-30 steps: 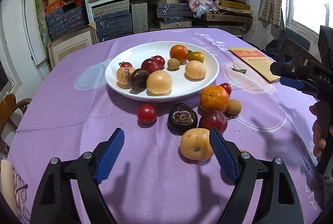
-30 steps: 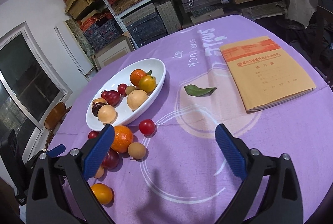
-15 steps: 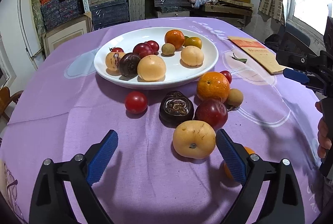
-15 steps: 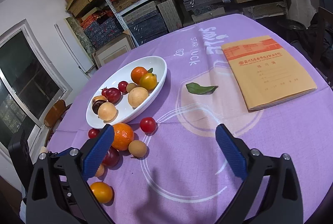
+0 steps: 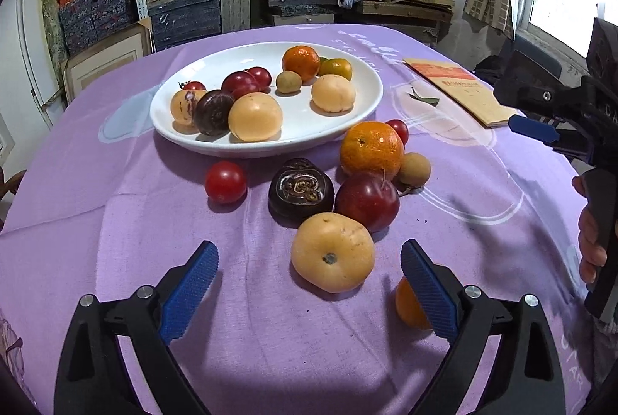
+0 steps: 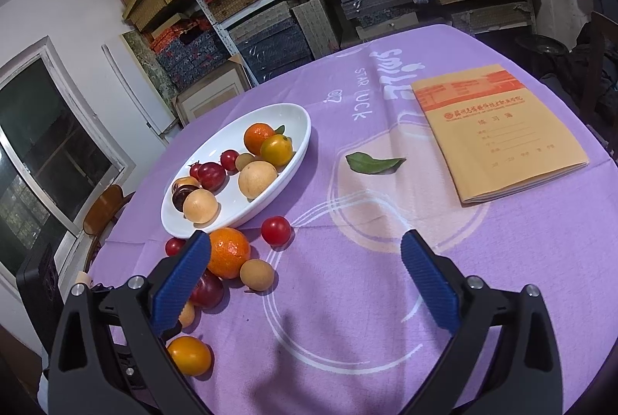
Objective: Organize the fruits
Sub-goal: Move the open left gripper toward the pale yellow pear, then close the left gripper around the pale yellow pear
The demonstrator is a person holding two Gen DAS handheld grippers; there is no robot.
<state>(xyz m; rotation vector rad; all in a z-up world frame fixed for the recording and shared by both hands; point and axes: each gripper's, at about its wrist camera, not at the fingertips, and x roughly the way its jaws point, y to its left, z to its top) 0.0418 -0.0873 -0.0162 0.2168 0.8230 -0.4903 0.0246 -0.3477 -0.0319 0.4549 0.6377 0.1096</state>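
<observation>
On purple tablecloth [image 5: 127, 222], white plate [image 5: 309, 133] at 12 o'clock holds roughly ten fruits; seven-ish loose ones sit at its 6 o'clock, so task about half done. Left gripper [image 5: 309, 283] jaws spread wide, empty, pale round fruit [image 5: 333, 252] between them untouched. Right gripper [image 6: 305, 283] also wide, empty. Small orange fruit [image 5: 409, 303] half hidden behind right pad, maybe kumquat.

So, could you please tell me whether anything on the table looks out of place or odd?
Yes: a loose green leaf lies on the purple cloth between the white plate and the notebook, belonging to neither. Several fruits, including an orange, also sit on the cloth beside the plate rather than in it.
</observation>
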